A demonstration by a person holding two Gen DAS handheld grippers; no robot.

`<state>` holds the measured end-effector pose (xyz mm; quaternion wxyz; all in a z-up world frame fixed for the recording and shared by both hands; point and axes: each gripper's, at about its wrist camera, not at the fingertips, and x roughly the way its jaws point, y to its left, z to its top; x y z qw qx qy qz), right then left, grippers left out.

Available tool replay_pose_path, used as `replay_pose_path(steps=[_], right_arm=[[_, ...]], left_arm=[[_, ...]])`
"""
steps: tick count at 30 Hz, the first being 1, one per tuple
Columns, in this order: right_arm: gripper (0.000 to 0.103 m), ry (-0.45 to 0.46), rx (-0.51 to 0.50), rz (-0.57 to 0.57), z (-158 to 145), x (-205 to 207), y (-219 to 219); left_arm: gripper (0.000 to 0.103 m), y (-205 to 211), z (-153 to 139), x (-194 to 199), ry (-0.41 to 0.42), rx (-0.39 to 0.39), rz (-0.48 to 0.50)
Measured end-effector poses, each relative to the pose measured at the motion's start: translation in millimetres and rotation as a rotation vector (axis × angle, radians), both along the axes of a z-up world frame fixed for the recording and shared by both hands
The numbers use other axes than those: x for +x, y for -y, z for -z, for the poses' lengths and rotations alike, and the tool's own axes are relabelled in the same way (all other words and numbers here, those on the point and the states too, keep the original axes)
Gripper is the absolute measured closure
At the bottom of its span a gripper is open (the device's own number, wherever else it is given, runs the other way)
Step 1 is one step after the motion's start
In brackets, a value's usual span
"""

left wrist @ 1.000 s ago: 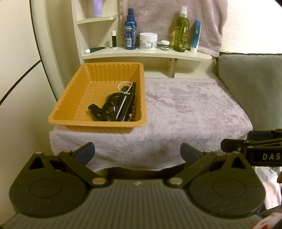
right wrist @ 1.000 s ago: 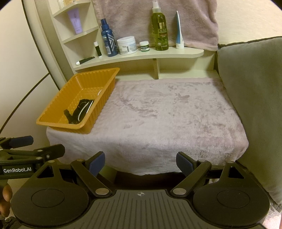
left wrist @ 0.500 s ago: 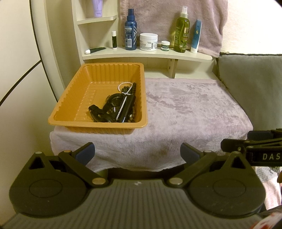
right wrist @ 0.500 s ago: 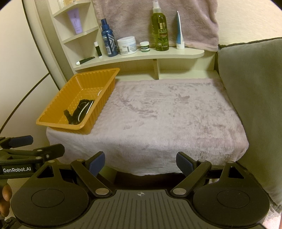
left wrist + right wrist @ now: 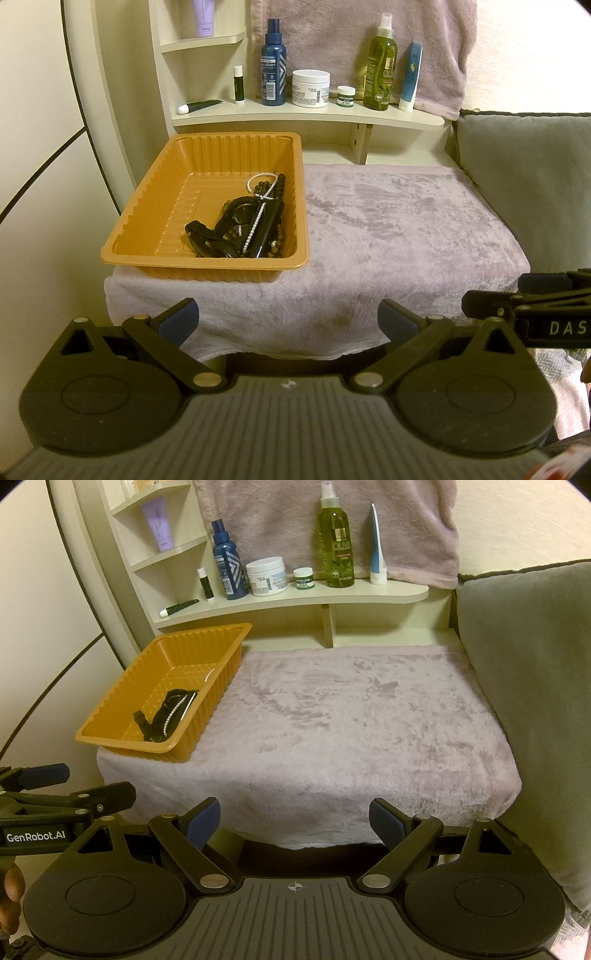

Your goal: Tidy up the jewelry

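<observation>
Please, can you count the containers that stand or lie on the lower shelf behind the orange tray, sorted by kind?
Spray bottles: 2, a blue one and a green one
Jars: 2, a large white jar and a small jar
Tubes: 2, a blue tube standing and a dark tube lying
Lip balm stick: 1
Total: 7

Plush-covered table and the shelf behind it
A mauve plush cloth (image 5: 362, 731) covers the table top; an orange ribbed tray (image 5: 155, 221) sits on its left part, the rest bare. The cream shelf (image 5: 306, 117) carries a lip balm, blue spray bottle (image 5: 273, 66), white jar (image 5: 310, 88), small green-lidded jar, olive bottle (image 5: 380, 70) and tube
</observation>
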<state>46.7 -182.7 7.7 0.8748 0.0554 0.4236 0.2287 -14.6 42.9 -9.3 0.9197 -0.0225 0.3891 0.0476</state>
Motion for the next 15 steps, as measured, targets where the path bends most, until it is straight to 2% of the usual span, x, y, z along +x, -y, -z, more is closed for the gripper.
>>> replay_pose_path(steps=[15], right_arm=[[0.016, 0.001, 0.000, 0.001, -0.1, -1.0, -0.8]], left_arm=[[0.000, 0.2, 0.2, 0.2, -0.001, -0.001, -0.001]])
